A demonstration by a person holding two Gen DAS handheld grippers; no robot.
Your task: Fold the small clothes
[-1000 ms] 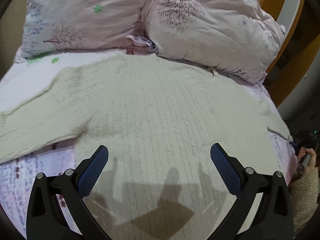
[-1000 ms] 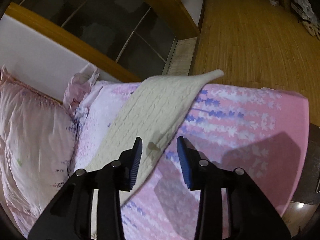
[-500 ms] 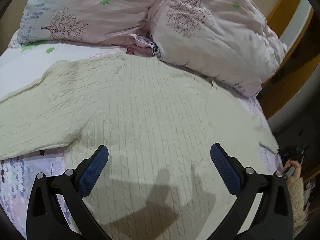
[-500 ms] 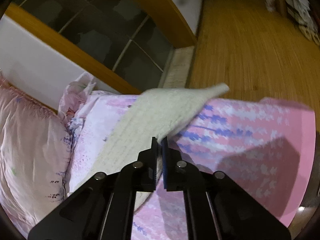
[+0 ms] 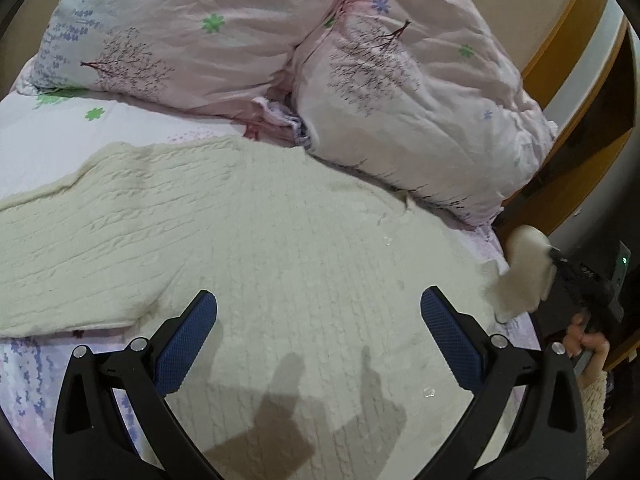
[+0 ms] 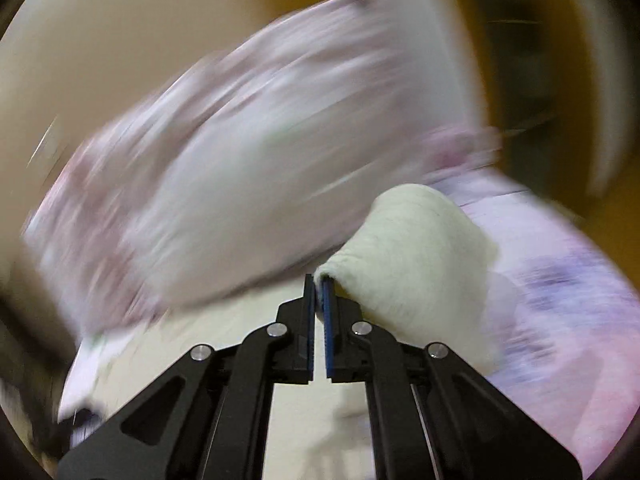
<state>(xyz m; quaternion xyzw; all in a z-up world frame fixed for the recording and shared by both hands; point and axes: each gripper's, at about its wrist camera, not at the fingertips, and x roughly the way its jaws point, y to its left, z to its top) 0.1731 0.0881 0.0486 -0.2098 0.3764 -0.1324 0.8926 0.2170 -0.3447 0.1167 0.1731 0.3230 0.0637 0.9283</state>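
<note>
A cream cable-knit sweater [image 5: 280, 248] lies spread flat on the bed, one sleeve [image 5: 72, 240] stretched out to the left. My left gripper [image 5: 318, 340] hovers open and empty above the sweater's body. My right gripper [image 6: 319, 300] is shut on the sweater's other sleeve [image 6: 416, 256] and holds it lifted off the bed. That lifted sleeve end also shows in the left wrist view [image 5: 524, 276], at the bed's right edge, with the right gripper [image 5: 560, 260] behind it. The right wrist view is heavily blurred by motion.
Two pink patterned pillows [image 5: 400, 80] lie against the head of the bed, just beyond the sweater. The floral bedsheet [image 5: 24, 368] shows at the lower left. A wooden frame [image 5: 568, 32] stands at the right, past the bed's edge.
My right gripper has closed on the sleeve, lifted it and swung round toward the pillows. The left gripper has moved forward over the sweater, still open.
</note>
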